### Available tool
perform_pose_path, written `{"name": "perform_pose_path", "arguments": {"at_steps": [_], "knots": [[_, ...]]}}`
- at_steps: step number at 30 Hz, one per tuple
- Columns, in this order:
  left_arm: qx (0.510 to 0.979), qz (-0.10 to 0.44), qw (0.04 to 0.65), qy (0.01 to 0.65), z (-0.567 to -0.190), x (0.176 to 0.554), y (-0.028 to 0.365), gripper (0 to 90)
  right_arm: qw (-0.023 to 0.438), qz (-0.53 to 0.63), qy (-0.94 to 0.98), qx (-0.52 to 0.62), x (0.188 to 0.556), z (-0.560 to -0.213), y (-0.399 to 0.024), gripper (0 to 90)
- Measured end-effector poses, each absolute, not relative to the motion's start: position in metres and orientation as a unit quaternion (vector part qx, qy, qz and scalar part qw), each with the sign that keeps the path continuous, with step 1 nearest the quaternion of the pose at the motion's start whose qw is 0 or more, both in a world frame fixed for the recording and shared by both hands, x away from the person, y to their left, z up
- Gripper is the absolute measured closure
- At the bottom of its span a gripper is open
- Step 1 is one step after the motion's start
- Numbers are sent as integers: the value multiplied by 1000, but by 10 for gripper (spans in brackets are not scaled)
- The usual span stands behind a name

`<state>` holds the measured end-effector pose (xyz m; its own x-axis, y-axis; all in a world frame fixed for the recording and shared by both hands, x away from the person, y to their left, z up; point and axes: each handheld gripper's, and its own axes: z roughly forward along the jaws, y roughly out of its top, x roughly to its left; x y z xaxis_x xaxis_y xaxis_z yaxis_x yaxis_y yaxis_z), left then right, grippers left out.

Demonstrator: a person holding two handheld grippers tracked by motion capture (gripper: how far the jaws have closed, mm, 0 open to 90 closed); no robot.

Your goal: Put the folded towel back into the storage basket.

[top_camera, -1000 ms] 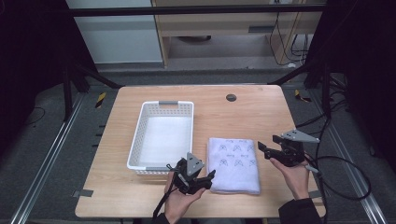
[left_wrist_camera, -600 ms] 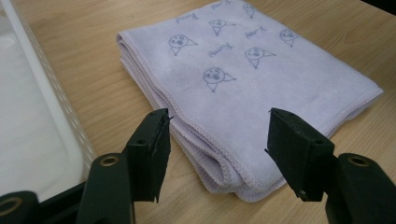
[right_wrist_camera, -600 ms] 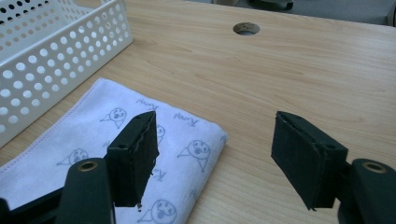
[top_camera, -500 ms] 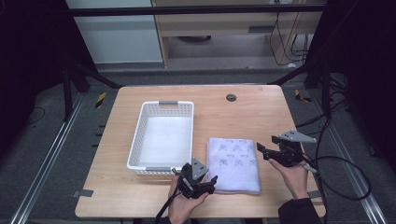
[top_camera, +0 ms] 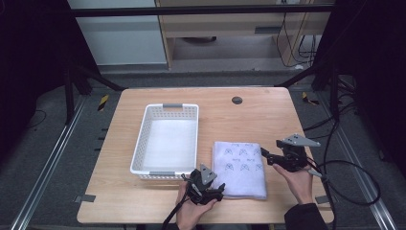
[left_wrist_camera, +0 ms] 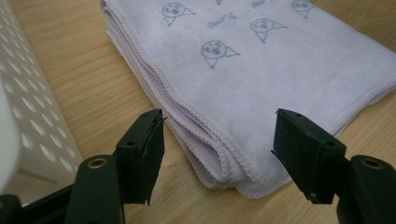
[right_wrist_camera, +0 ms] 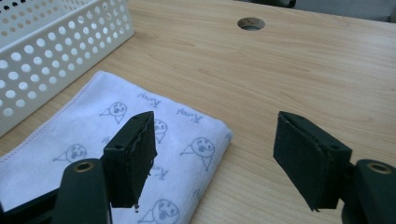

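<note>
Since the earlier frame the left gripper (top_camera: pixel 214 188) has slid down toward the near left corner of the folded cloth (top_camera: pixel 239 167), its jaws just having been opening; the right gripper (top_camera: pixel 266 155) has hardly shifted.

High view: the cloth lies flat on the worktop (top_camera: pixel 249 117), just beside the white basket (top_camera: pixel 165 173), one gripper at each near side of it, likely so that both ends can be lifted together; both forearms are cut off by the bottom edge, and the left jaws are too small to read.

Left gripper view: the jaws stand wide, nothing pressed between them, straddling the stacked hems at the corner of the cloth (left_wrist_camera: pixel 261 79); the lower layers hide under the top fold, so their count is unclear; the basket wall (left_wrist_camera: pixel 28 112) runs off the left edge.

Right gripper view: the jaws gape wide and empty above the cloth's edge (right_wrist_camera: pixel 93 140) and the bare wood; the cloth's near part is hidden behind the left jaw.
</note>
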<state>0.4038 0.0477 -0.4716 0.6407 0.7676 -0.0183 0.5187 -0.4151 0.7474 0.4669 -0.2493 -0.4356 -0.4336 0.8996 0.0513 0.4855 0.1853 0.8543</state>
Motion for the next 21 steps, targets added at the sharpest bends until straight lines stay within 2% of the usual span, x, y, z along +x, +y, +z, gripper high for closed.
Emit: {"name": "perform_pose_path", "arguments": {"at_steps": [21], "knots": [[819,160,364,413,-486,407,41,267,237,413,742,472,472,-445,-241,293]]}}
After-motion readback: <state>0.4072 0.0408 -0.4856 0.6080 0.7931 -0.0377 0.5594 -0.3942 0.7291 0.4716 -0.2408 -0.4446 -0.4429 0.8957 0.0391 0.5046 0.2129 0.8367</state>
